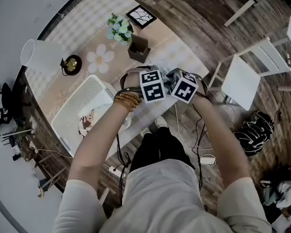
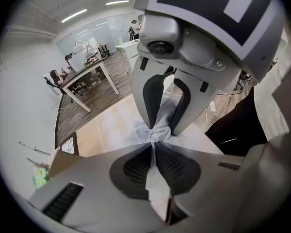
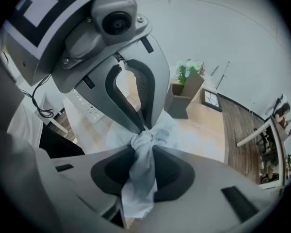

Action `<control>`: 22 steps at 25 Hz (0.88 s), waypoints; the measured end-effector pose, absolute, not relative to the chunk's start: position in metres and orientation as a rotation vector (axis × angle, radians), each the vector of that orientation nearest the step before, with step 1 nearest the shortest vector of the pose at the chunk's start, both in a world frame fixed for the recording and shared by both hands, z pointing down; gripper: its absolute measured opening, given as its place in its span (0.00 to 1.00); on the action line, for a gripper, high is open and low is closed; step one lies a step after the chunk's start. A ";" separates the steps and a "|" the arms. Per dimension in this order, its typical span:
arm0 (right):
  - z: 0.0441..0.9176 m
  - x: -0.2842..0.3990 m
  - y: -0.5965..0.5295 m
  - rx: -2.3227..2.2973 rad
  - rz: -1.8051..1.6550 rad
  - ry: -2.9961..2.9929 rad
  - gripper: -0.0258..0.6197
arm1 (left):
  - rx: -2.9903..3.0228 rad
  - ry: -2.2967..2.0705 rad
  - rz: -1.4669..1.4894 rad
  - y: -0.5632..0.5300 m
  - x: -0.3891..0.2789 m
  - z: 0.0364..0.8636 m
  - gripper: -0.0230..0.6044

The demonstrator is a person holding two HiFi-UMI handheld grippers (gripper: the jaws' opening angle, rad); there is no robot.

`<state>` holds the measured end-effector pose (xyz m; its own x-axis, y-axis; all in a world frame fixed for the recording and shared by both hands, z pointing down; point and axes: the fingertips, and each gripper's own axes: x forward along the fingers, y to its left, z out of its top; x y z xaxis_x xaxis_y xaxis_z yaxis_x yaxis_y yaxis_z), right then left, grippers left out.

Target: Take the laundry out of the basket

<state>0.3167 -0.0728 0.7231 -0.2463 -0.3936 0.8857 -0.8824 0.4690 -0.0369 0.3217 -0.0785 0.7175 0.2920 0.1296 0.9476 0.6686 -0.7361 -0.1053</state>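
Jaws of left gripper [image 2: 153,137] and right gripper [image 3: 144,135] are clamping one pale cloth [image 3: 140,171]; white basket [image 1: 82,97] is holding a printed garment [image 1: 87,122].

Dark wood-plank floor [image 1: 218,28], counter [image 1: 77,23] under a pale checked cloth with white lamp [image 1: 39,56], flowers [image 1: 119,28] and framed picture [image 1: 141,16], white chair [image 1: 240,81] beside, black bag [image 1: 254,132] on floor, ceiling strip lights [image 2: 73,16].
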 end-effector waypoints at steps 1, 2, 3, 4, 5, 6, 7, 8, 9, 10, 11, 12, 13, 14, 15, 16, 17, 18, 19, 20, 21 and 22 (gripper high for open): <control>0.732 0.317 -0.071 1.079 0.713 -1.834 0.24 | -2.070 -0.713 -1.468 -0.078 0.321 0.727 0.14; 0.740 0.318 -0.070 1.083 0.725 -1.831 0.25 | -2.067 -0.714 -1.482 -0.076 0.321 0.735 0.14; 0.746 0.318 -0.068 1.088 0.734 -1.827 0.26 | -2.066 -0.712 -1.493 -0.075 0.320 0.742 0.14; 0.751 0.318 -0.067 1.094 0.741 -1.824 0.27 | -2.067 -0.708 -1.503 -0.074 0.319 0.748 0.15; 0.755 0.318 -0.067 1.100 0.744 -1.821 0.28 | -2.069 -0.701 -1.509 -0.075 0.319 0.752 0.16; 0.757 0.318 -0.068 1.106 0.747 -1.819 0.28 | -2.070 -0.692 -1.514 -0.075 0.319 0.755 0.17; 0.759 0.318 -0.068 1.109 0.747 -1.817 0.30 | -2.072 -0.684 -1.518 -0.077 0.319 0.757 0.18; 0.759 0.319 -0.068 1.109 0.746 -1.816 0.31 | -2.074 -0.675 -1.519 -0.078 0.320 0.757 0.19; 0.757 0.319 -0.069 1.105 0.743 -1.814 0.32 | -2.076 -0.666 -1.519 -0.079 0.320 0.755 0.21; 0.755 0.319 -0.068 1.098 0.739 -1.812 0.35 | -2.077 -0.659 -1.519 -0.080 0.320 0.752 0.25; 0.751 0.319 -0.068 1.089 0.736 -1.812 0.37 | -2.078 -0.653 -1.520 -0.082 0.320 0.747 0.29; 0.745 0.319 -0.068 1.081 0.733 -1.813 0.39 | -2.082 -0.648 -1.519 -0.083 0.319 0.741 0.31; 0.738 0.320 -0.069 1.075 0.728 -1.815 0.39 | -2.090 -0.639 -1.514 -0.085 0.319 0.732 0.33; 0.729 0.322 -0.071 1.073 0.722 -1.819 0.39 | -2.103 -0.627 -1.504 -0.088 0.320 0.723 0.33; 0.720 0.323 -0.072 1.074 0.716 -1.822 0.39 | -2.118 -0.613 -1.493 -0.090 0.321 0.713 0.33; 0.712 0.324 -0.074 1.079 0.711 -1.826 0.39 | -2.131 -0.600 -1.484 -0.092 0.321 0.703 0.33; 0.703 0.325 -0.075 1.086 0.706 -1.830 0.39 | -2.143 -0.588 -1.476 -0.094 0.320 0.694 0.33; 0.695 0.325 -0.077 1.095 0.701 -1.833 0.39 | -2.153 -0.573 -1.467 -0.097 0.318 0.686 0.33; 0.688 0.325 -0.079 1.102 0.696 -1.838 0.39 | -2.166 -0.556 -1.457 -0.100 0.317 0.678 0.33; 0.681 0.324 -0.081 1.106 0.691 -1.847 0.39 | -2.189 -0.534 -1.443 -0.103 0.316 0.670 0.33; 0.675 0.323 -0.084 1.111 0.684 -1.858 0.39 | -2.222 -0.510 -1.425 -0.106 0.314 0.659 0.33; 0.666 0.323 -0.086 1.121 0.675 -1.866 0.39 | -2.265 -0.485 -1.404 -0.108 0.312 0.647 0.33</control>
<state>0.3225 -0.0862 0.6664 -0.2512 -0.4396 0.8624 -0.8896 0.4559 -0.0267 0.3124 -0.1082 0.6475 0.4262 0.0681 0.9020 0.5032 -0.8465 -0.1739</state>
